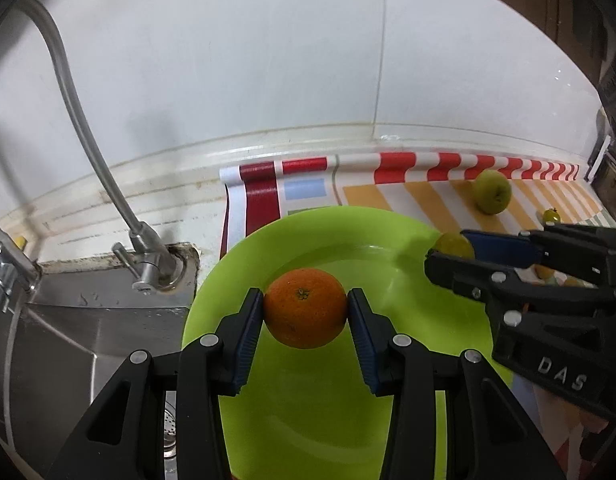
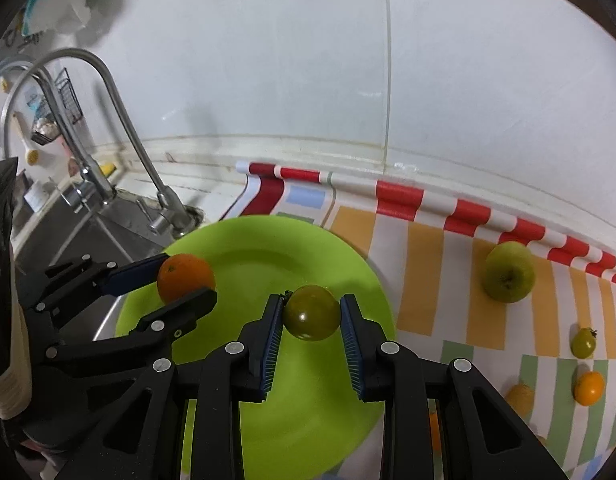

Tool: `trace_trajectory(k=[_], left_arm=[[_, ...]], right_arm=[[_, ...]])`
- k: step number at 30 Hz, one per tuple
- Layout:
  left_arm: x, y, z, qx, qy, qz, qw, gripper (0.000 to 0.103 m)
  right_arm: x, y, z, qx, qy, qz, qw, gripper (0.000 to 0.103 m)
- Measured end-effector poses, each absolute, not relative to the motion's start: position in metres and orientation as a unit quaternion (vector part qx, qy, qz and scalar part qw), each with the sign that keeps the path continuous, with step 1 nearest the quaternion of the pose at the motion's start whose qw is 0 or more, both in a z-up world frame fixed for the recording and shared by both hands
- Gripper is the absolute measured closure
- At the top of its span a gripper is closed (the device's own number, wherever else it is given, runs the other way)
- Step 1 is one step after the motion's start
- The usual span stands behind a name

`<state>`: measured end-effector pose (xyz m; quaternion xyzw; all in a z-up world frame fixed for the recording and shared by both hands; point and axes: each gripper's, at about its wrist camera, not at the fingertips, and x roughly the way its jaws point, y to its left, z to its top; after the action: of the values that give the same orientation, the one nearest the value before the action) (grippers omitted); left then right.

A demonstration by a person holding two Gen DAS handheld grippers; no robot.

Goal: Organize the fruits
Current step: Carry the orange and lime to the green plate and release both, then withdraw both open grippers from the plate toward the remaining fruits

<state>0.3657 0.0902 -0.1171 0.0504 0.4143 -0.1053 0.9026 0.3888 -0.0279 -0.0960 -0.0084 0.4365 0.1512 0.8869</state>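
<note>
Round orange citrus fruit pinched between the blue pads of the left hand-held gripper above the round lime-green plastic plate, which lies on the striped mat covering the bench beside the steel sink. Small dark-green tomato clamped in the right hand-held gripper over the same plate. A yellow-green apple, a small green tomato and a small orange tomato rest on the mat, apart from the plate.
</note>
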Motion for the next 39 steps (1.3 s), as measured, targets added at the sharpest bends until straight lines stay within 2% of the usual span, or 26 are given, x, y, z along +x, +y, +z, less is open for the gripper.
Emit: trace_trajectory(k=[6, 10, 16, 24, 26, 34, 36, 39], left_arm=[[0.375, 0.091, -0.127, 0.049, 0.433, -0.103, 0.894, 0.060], [0.372, 0.094, -0.122, 0.050, 0.426, -0.099, 0.898, 0.050], [0.361, 0.100, -0.105, 0.051, 0.408, -0.086, 0.908, 0.050], [0.317, 0.096, -0.071, 0.049, 0.372, -0.074, 0.924, 0.045], [0.307, 0.096, -0.064, 0.044, 0.365, -0.070, 0.927, 0.040], [0.254, 0.084, -0.031, 0.032, 0.320, -0.074, 0.944, 0.033], [0.243, 0.080, -0.023, 0.034, 0.311, -0.073, 0.947, 0.031], [0.227, 0.073, -0.012, 0.041, 0.297, -0.074, 0.951, 0.027]], right_arm=[[0.398, -0.024, -0.108, -0.007, 0.457, 0.148, 0.877, 0.073], [0.398, -0.024, -0.107, -0.008, 0.454, 0.149, 0.879, 0.073], [0.389, -0.031, -0.096, 0.003, 0.440, 0.145, 0.886, 0.067], [0.349, -0.041, -0.069, -0.010, 0.400, 0.142, 0.906, 0.067], [0.337, -0.045, -0.062, -0.009, 0.390, 0.141, 0.910, 0.067], [0.288, -0.064, -0.034, 0.000, 0.355, 0.135, 0.925, 0.067], [0.276, -0.070, -0.027, 0.005, 0.347, 0.133, 0.928, 0.059], [0.256, -0.079, -0.018, 0.008, 0.330, 0.122, 0.936, 0.058]])
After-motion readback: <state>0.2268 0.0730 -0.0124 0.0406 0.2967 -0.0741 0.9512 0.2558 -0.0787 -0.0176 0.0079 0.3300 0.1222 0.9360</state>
